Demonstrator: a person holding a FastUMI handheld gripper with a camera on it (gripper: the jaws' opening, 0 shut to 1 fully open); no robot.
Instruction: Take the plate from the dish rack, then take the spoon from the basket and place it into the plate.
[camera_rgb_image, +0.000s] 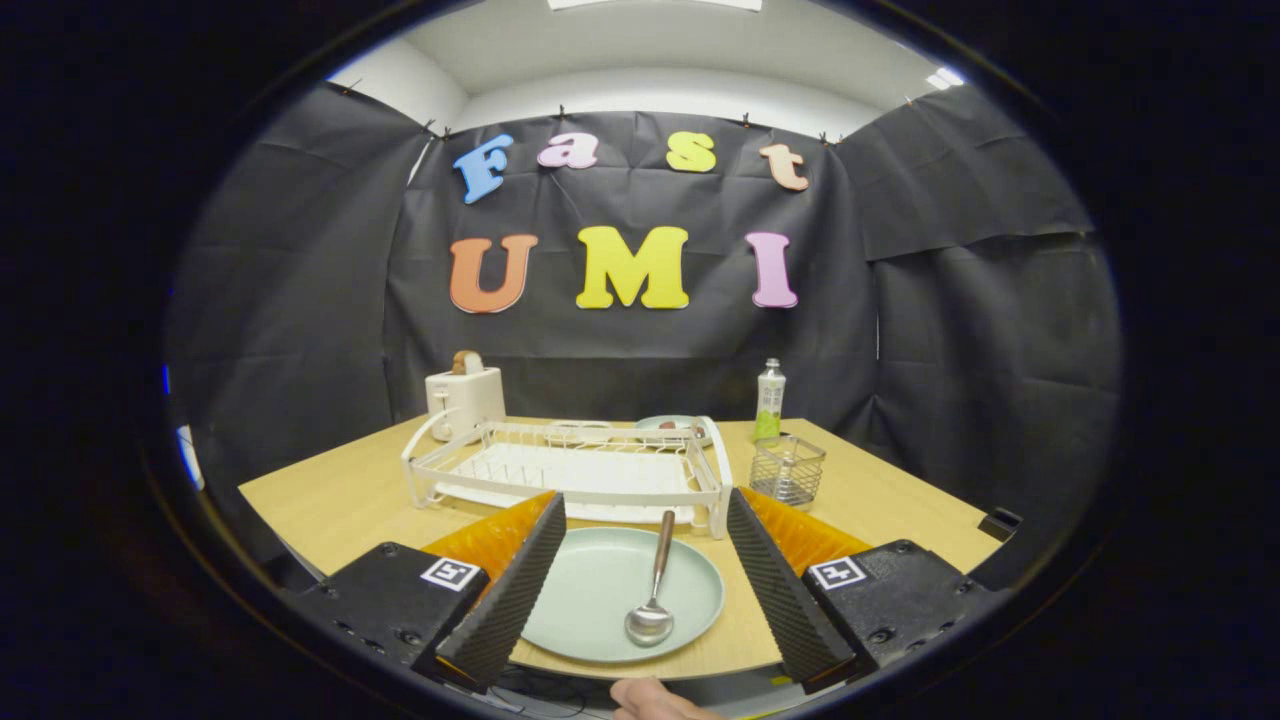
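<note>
A pale green plate (600, 600) lies flat on the wooden table (330, 500), between my two fingers and near the table's front edge. A metal spoon (655, 590) rests in the plate, bowl toward me and handle pointing to the dish rack. My gripper (645, 655) is open, its fingers spread wide on either side of the plate and touching nothing. The white wire dish rack (565, 470) stands just beyond the plate. A small clear wire basket (787, 470) sits to the right of the rack.
A white toaster (463, 400) with a slice of bread stands behind the rack on the left. A green-and-white bottle (769, 400) stands behind the basket. Another plate (675, 427) lies behind the rack. A fingertip (655, 700) shows below the table's front edge.
</note>
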